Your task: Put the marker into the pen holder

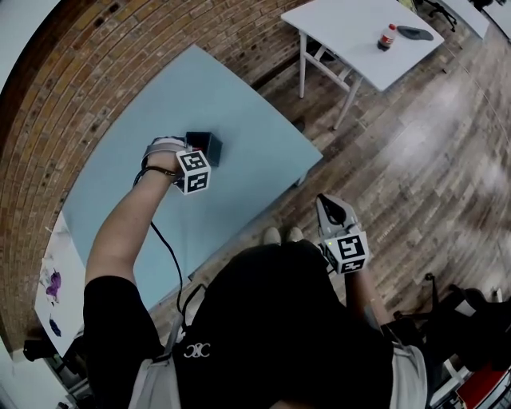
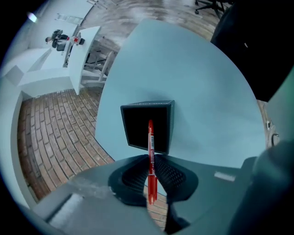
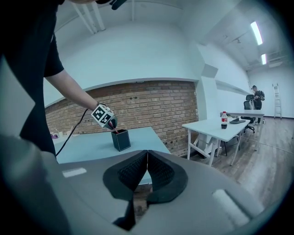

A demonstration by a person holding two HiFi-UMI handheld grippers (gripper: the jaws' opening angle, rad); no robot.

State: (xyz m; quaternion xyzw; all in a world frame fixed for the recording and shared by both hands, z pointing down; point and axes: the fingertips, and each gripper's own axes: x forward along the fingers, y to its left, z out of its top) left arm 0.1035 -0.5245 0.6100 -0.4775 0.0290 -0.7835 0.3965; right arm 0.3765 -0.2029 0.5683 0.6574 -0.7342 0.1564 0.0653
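Note:
A dark square pen holder (image 1: pixel 211 147) stands on the light blue table (image 1: pixel 247 120). My left gripper (image 2: pixel 151 161) is shut on a red marker (image 2: pixel 150 137). The marker points down along the jaws at the holder's open mouth (image 2: pixel 135 126), its tip over the opening. From the right gripper view, the left gripper (image 3: pixel 106 118) tilts down just above the pen holder (image 3: pixel 121 140). My right gripper (image 3: pixel 147 153) hangs beside the person off the table's edge, shut with nothing between its pads. In the head view it shows at the lower right (image 1: pixel 331 212).
A white table (image 1: pixel 351 24) with a bottle (image 1: pixel 386 36) and a dark object stands beyond the blue table. A brick wall (image 1: pixel 96 72) runs along the table's far side. Papers with purple marks (image 1: pixel 54 283) lie at the left. Wooden floor lies to the right.

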